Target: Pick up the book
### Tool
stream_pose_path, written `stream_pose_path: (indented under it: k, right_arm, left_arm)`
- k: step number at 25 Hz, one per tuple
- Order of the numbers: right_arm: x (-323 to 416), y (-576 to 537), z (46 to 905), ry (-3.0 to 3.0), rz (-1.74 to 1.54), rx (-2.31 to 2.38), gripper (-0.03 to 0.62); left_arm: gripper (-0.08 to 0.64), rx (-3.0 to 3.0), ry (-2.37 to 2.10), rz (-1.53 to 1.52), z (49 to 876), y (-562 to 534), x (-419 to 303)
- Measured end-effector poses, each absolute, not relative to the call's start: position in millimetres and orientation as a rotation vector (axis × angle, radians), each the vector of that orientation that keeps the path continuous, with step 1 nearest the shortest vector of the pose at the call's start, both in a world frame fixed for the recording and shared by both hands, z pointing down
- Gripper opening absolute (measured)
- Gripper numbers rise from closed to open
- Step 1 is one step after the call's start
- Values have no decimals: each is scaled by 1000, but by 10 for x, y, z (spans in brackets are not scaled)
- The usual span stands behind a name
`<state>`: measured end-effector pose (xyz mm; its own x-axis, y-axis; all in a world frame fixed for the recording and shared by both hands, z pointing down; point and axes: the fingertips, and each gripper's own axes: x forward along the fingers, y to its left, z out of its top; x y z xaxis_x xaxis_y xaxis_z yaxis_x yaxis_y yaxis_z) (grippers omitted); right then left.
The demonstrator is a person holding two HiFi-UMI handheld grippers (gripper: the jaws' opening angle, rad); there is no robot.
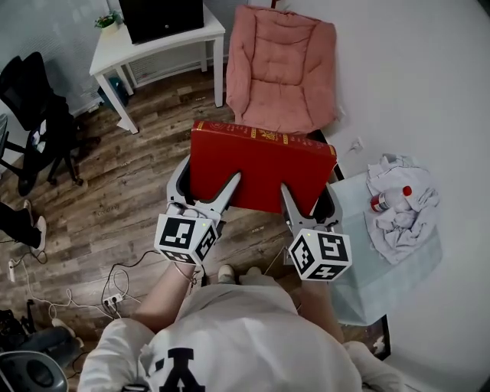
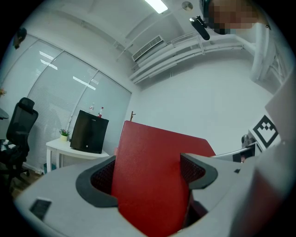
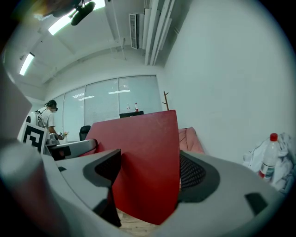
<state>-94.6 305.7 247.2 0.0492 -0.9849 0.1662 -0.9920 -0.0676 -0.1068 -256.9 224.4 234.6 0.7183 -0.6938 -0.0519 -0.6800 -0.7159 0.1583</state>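
A large red book [image 1: 260,164] is held above the wood-plank floor [image 1: 130,184] between two handheld grippers, its gilt-marked spine along the far edge at 12 o'clock and its near edge toward the person in a white shirt [image 1: 245,337]. The left gripper [image 1: 207,180] pinches the book's near left corner at about 7 o'clock, one finger lying on the red cover and the other outside the left edge; the left gripper view shows the red cover [image 2: 152,180] filling the gap between the dark pads of the left gripper [image 2: 148,171], jaws pressed onto it. The right gripper [image 1: 310,195] grips the near right corner at about 5 o'clock in the same way, and the right gripper view shows the book [image 3: 143,162] wedged upright between the ribbed pads of the right gripper [image 3: 150,169], jaws clamped on it. Beyond the book at 12 o'clock sits a pink cushioned chair [image 1: 283,65] against the white wall. At 11 o'clock a white table [image 1: 115,50] carries a black box-shaped appliance [image 1: 161,17] and a small potted plant [image 1: 107,21]. A black office chair [image 1: 34,99] stands at 9 o'clock, and cables [image 1: 115,295] trail over the floor at 8 o'clock. At 3 o'clock a pale blue surface [image 1: 360,268] bears a crumpled white cloth [image 1: 402,218] and a red-capped bottle [image 1: 390,197]
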Motion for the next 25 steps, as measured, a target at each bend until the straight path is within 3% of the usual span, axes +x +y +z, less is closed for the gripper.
stream_pose_path:
  k: [25]
  right_arm:
    - [-847, 3264, 2560, -2103, 321, 2272, 380]
  left_arm:
    - [410, 2797, -1074, -123, 2422, 2415, -2441]
